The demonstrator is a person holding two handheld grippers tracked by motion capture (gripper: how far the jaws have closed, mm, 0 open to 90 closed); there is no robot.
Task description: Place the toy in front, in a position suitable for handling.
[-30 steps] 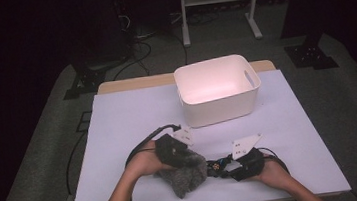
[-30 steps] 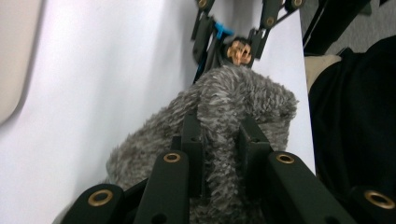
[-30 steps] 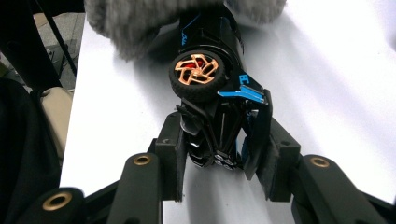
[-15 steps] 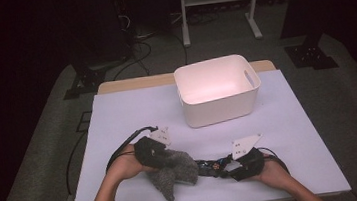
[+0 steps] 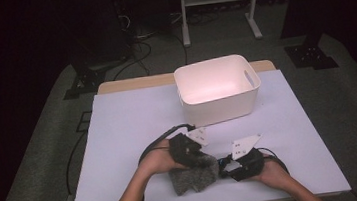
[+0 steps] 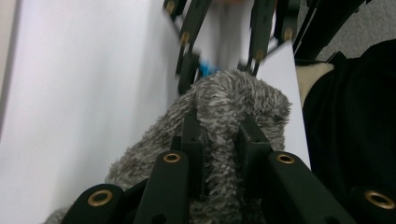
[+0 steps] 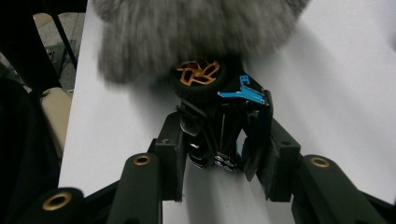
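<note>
A grey fluffy cloth (image 5: 194, 177) lies near the table's front edge, and my left gripper (image 5: 199, 164) is shut on a bunched fold of it (image 6: 224, 116). My right gripper (image 5: 227, 167) is shut on a black toy car (image 7: 219, 126) with blue trim and a gold-spoked wheel (image 7: 198, 74). The car's front end touches the cloth (image 7: 187, 32), which covers part of it. In the left gripper view the right gripper's jaws and a bit of the car's blue trim (image 6: 206, 70) show just beyond the cloth.
A white plastic bin (image 5: 217, 89) with a side handle slot stands at the back middle of the white table (image 5: 129, 131). Black cables (image 5: 156, 143) loop from the left gripper. Dark floor and a white stand (image 5: 217, 6) lie beyond the table.
My left gripper with the cloth swung out to the left, then came back right against the car. The right gripper held still with the car.
</note>
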